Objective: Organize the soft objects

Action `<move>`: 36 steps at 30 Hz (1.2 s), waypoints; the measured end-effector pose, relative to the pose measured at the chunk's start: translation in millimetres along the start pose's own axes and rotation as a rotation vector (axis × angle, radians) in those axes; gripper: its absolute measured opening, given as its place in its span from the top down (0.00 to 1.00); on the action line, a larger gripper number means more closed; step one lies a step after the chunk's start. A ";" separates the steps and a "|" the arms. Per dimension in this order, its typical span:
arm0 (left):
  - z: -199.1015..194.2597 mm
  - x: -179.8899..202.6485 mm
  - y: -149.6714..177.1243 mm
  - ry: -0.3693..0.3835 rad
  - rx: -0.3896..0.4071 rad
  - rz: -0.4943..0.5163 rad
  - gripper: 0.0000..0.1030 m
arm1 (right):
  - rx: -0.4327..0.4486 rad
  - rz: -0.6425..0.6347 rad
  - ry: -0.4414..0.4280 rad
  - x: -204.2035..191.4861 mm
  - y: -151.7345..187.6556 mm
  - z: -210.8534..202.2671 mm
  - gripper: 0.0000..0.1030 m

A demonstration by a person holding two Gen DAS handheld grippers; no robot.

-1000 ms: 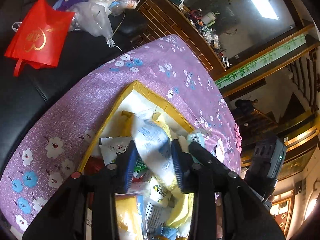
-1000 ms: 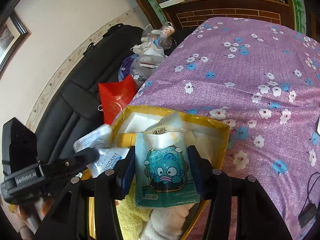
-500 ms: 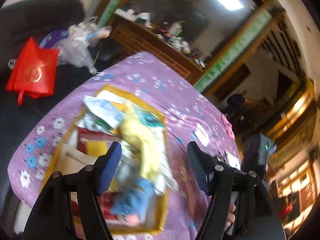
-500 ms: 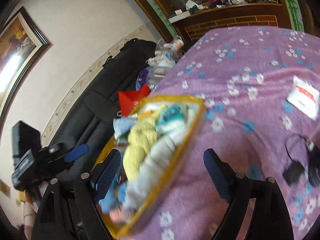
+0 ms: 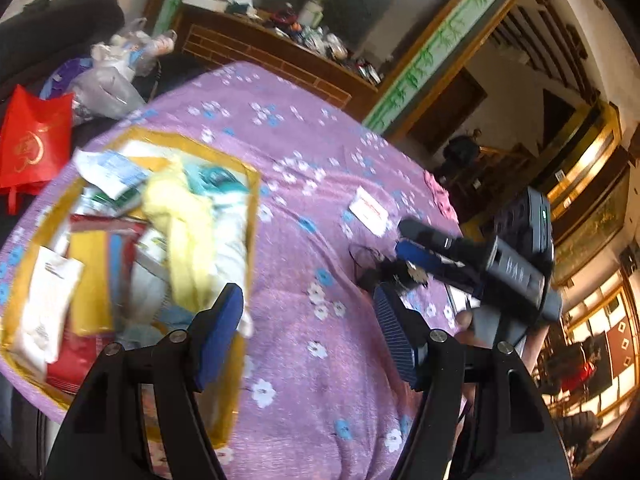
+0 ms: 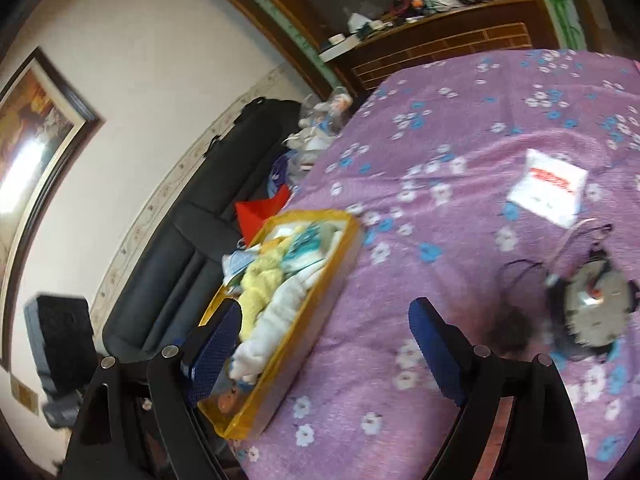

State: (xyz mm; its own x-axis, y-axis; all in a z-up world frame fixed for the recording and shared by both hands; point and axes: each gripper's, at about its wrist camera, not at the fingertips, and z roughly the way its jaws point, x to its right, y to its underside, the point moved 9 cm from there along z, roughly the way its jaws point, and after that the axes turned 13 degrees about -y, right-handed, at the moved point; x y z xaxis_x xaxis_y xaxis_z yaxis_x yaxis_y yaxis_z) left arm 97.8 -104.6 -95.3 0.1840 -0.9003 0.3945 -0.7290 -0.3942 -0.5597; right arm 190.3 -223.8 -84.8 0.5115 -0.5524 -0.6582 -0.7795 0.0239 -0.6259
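Note:
A yellow-rimmed box (image 5: pixel 253 216) sits on the purple flowered cloth at the left. It holds a yellow towel (image 5: pixel 188 236), a white towel, a teal packet (image 5: pixel 216 178) and several other packets. It also shows in the right wrist view (image 6: pixel 340 276), with the yellow towel (image 6: pixel 260 280) inside. My left gripper (image 5: pixel 308 336) is open and empty, above the cloth to the right of the box. My right gripper (image 6: pixel 328 356) is open and empty, back from the box. It also shows in the left wrist view (image 5: pixel 404 242) at the right.
A white card with red print (image 6: pixel 550 190) and a round metal gadget with black cords (image 6: pixel 592 312) lie on the cloth (image 5: pixel 320 360). A black sofa (image 6: pixel 192 248) with a red bag (image 5: pixel 32 148) and plastic bags (image 5: pixel 108 80) stands beyond the table's left edge.
Both grippers have let go of their packets, which now lie in the box. Both have opened wide and pulled back and to the right, away from the box.

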 end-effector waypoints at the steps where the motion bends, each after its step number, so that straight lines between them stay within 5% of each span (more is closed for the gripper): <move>1: 2.0 3.9 1.1 0.003 -0.002 0.009 0.35 | 0.004 0.013 0.006 4.9 -4.1 -10.4 0.15; 9: 17.3 17.0 12.2 0.008 -0.034 0.030 0.35 | -0.004 0.074 0.222 64.3 -52.5 -82.5 0.15; 19: 32.1 20.6 14.7 0.021 -0.067 0.029 0.35 | -0.126 0.143 0.287 129.2 -94.4 -57.0 0.17; 23: 33.4 19.3 12.8 0.032 -0.069 0.020 0.35 | -0.191 0.160 0.365 172.7 -110.2 -31.8 0.31; 27: 36.3 14.3 11.6 0.029 -0.070 0.004 0.35 | -0.213 0.220 0.275 191.5 -117.1 -8.5 0.51; 28: 36.1 13.5 11.6 0.031 -0.072 -0.002 0.35 | -0.211 0.198 0.306 195.2 -120.5 -6.8 0.57; 29: 35.8 12.7 11.5 0.030 -0.073 -0.003 0.35 | -0.209 0.219 0.345 203.1 -119.4 -4.8 0.78; 31: 32.5 12.6 11.9 0.031 -0.068 -0.005 0.35 | -0.226 0.226 0.309 203.7 -114.1 4.1 0.96; 36: 26.7 14.8 16.0 0.042 -0.066 -0.009 0.35 | -0.171 0.148 0.305 169.3 -114.2 -0.5 1.00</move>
State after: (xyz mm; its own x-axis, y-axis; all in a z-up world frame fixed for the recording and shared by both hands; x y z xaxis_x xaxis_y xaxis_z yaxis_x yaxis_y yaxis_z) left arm 106.4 -129.1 -117.9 0.1636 -0.8878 0.4302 -0.7697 -0.3877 -0.5073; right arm 365.7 -320.5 -124.6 0.2778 -0.7766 -0.5654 -0.8992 -0.0031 -0.4375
